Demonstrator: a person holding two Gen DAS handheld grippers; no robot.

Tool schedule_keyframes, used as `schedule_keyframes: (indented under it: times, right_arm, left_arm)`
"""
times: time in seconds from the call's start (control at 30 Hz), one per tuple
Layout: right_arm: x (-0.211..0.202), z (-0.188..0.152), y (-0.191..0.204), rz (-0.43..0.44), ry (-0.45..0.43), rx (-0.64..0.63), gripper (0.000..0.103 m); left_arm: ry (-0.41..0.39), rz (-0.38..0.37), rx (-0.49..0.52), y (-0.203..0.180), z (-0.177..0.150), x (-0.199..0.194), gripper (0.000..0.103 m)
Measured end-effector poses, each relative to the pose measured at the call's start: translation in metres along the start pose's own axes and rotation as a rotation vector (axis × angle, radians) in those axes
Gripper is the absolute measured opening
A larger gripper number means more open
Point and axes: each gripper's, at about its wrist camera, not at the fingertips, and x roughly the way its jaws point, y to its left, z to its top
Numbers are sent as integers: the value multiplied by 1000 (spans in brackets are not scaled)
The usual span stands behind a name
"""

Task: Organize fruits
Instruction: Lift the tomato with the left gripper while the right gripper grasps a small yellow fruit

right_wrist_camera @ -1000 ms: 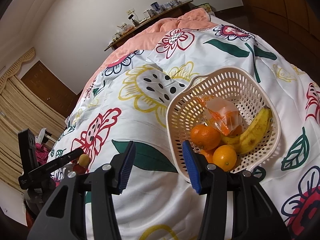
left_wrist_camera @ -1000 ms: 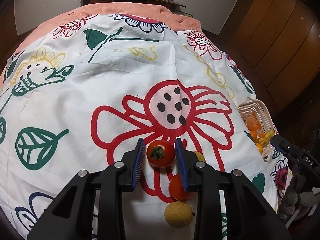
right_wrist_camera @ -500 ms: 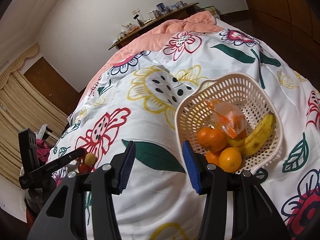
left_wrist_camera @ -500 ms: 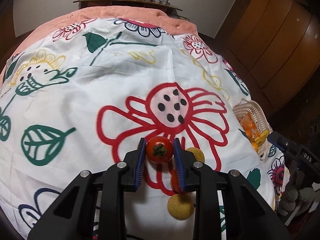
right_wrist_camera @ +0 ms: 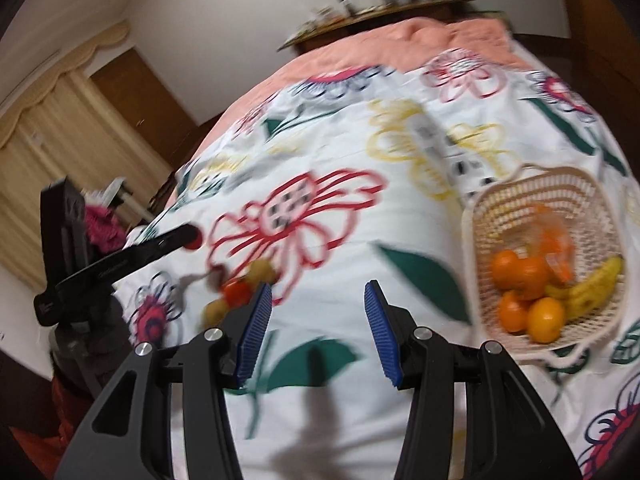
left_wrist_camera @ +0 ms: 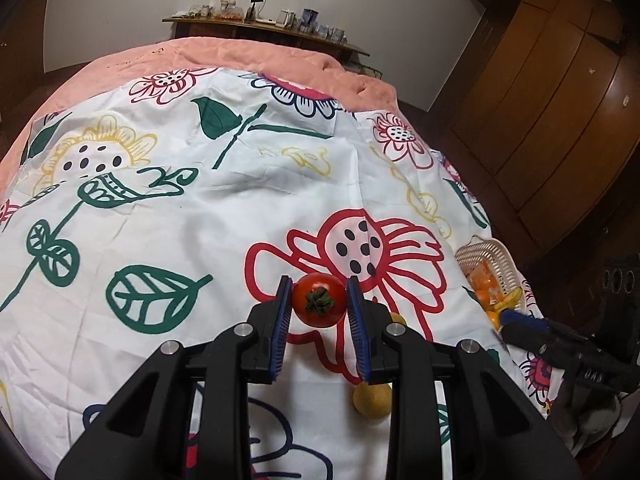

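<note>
The tomato (left_wrist_camera: 319, 300) sits pinched in my left fingers (left_wrist_camera: 283, 312) above the bed (left_wrist_camera: 200, 208). My right fingers (right_wrist_camera: 256, 328) are spread, empty. The basket (right_wrist_camera: 520, 184) holds oranges and a banana; three fruits (right_wrist_camera: 240, 292) remain.

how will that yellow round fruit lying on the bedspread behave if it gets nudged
The yellow round fruit looks near-spherical, so it would probably roll. The bedspread looks soft, which may slow it. It lies apart from the tomato held in the left gripper, so that likely won't block it.
</note>
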Motion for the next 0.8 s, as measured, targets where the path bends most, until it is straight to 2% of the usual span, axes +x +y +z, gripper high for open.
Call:
schedule_keyframes:
  times: [0.17, 0.3, 0.53, 0.8]
  right_arm:
    - [19, -3, 30, 73, 90, -37, 49]
    - [37, -8, 57, 86, 149, -97, 49]
    - [66, -20, 90, 55, 238, -172, 49]
    - [81, -19, 95, -38, 246, -180, 49]
  left_arm:
    - [-22, -22, -12, 5, -3, -10, 28]
    - [-39, -38, -20, 11, -6, -18, 28]
    - [-58, -52, -38, 22, -11, -27, 28]
    - [-63, -67, -44, 28, -15, -29, 28]
